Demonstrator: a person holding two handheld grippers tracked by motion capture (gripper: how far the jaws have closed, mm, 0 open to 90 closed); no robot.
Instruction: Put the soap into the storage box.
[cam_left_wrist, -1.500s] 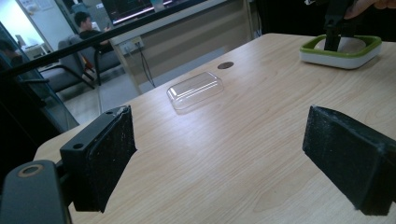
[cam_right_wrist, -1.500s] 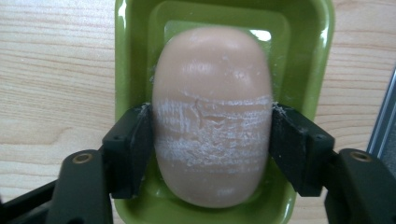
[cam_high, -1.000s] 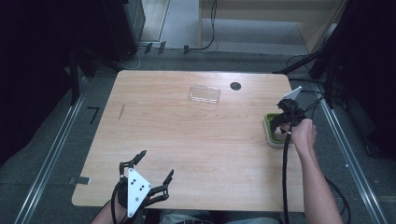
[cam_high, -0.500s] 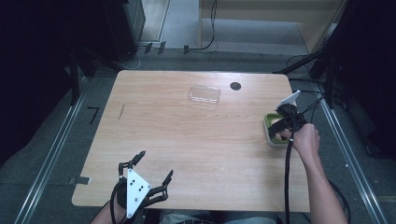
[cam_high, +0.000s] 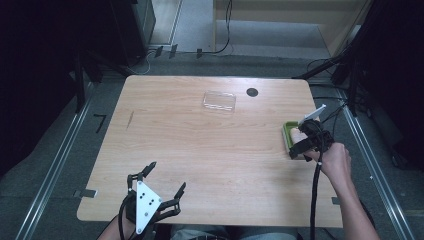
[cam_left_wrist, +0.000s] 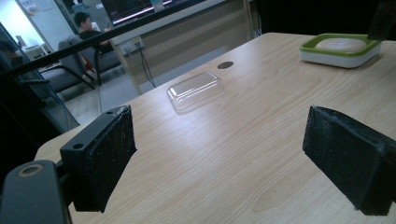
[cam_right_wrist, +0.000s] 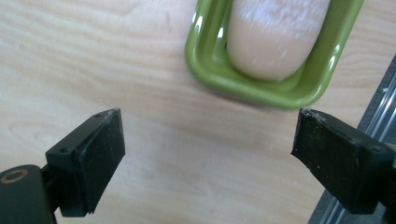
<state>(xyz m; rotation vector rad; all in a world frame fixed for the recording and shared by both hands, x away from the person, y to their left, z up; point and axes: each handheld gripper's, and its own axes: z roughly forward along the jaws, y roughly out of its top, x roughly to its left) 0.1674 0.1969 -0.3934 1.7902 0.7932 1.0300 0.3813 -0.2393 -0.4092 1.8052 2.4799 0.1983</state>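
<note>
The fingers (cam_right_wrist: 86, 161) of the right gripper (cam_high: 303, 145) stand wide apart with nothing between them, poised over the wooden table (cam_high: 200, 145) at the near end of the green soap dish (cam_right_wrist: 261, 84), which sits at the table's right edge. A pale bar of soap (cam_right_wrist: 273, 35) lies inside that dish. The left gripper (cam_high: 162, 190), far from the dish at the table's near left edge, also has its jaws spread and empty. A clear plastic lid (cam_high: 219, 101) lies flat, left of the dish and farther back, near a small dark round hole (cam_high: 252, 92).
</note>
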